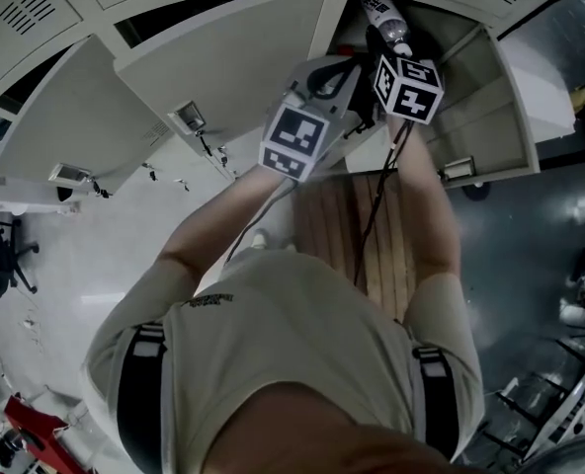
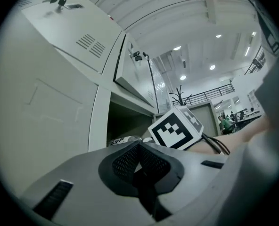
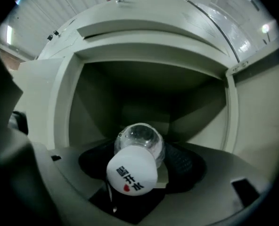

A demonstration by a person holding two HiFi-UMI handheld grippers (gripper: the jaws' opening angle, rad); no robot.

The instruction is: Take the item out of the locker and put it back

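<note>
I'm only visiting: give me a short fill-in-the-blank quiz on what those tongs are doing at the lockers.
1. The right tongs grip a clear ____ with a white cap.
2. That item points into an ____ locker.
3. The left tongs hold ____.
Missing words: bottle, open, nothing.

In the head view, the right gripper point(image 1: 389, 47) hides its tongs and the lower half of the bottle point(image 1: 383, 13) behind its marker cube point(image 1: 408, 87). In the left gripper view, the left gripper point(image 2: 138, 166) covers all but a sliver of the bottle; people point(image 2: 225, 123) at far right are too small to make out.
</note>
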